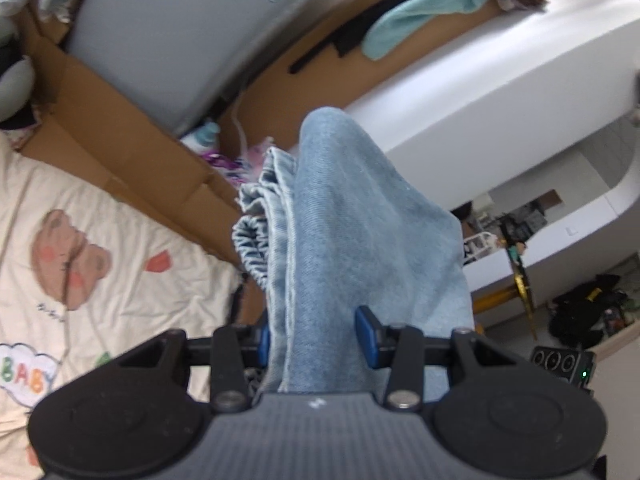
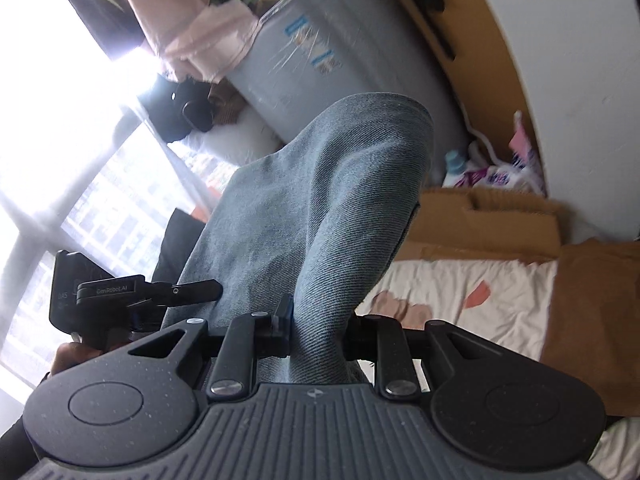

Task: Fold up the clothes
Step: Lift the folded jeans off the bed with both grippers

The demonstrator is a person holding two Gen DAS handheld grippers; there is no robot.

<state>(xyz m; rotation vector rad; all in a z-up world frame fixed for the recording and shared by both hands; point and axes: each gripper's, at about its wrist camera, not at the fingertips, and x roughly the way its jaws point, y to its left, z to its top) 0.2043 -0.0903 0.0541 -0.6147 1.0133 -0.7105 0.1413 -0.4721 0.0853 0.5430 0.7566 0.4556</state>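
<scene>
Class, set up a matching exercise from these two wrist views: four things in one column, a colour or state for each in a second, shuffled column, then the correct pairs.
Things
1. light blue denim jeans
2. towel draped on the brown headboard
3. cream bedsheet with a cartoon bear print
4. flattened cardboard box

Descriptions
A. turquoise
B. brown
C. clamped in the jaws of both grippers
D. printed with coloured letters

Pairs: 1-C, 2-A, 3-D, 4-B
</scene>
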